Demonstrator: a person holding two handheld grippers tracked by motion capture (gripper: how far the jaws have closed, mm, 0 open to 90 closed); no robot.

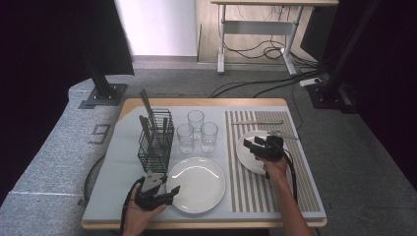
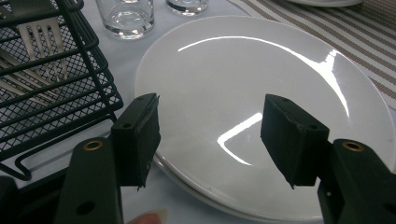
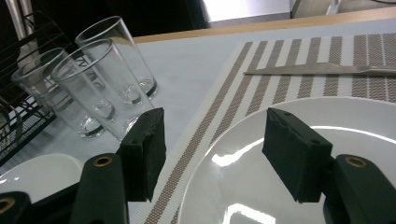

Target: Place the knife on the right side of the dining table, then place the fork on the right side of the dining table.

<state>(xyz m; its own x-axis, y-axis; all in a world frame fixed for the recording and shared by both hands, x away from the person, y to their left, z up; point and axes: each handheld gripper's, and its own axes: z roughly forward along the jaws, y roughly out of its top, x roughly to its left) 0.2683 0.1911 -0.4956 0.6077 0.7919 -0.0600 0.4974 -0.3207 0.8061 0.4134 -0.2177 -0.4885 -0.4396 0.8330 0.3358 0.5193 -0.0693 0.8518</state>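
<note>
Clearly glazed, stiff, slippery and breakable: plate on the striped mat (image 1: pixel 246 153) near desk's right edge, under right claw (image 3: pixel 212 154), jaws wide, empty. Best pinched at rim. Left claw (image 2: pixel 210 135) wide over near-edge plate (image 2: pixel 261 93).

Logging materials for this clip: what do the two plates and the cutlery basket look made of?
Both plates look like glazed white ceramic, judging by sharp glossy reflections; melamine is possible. The cutlery basket appears to be black-coated metal wire and mesh, with a matte finish.
</note>
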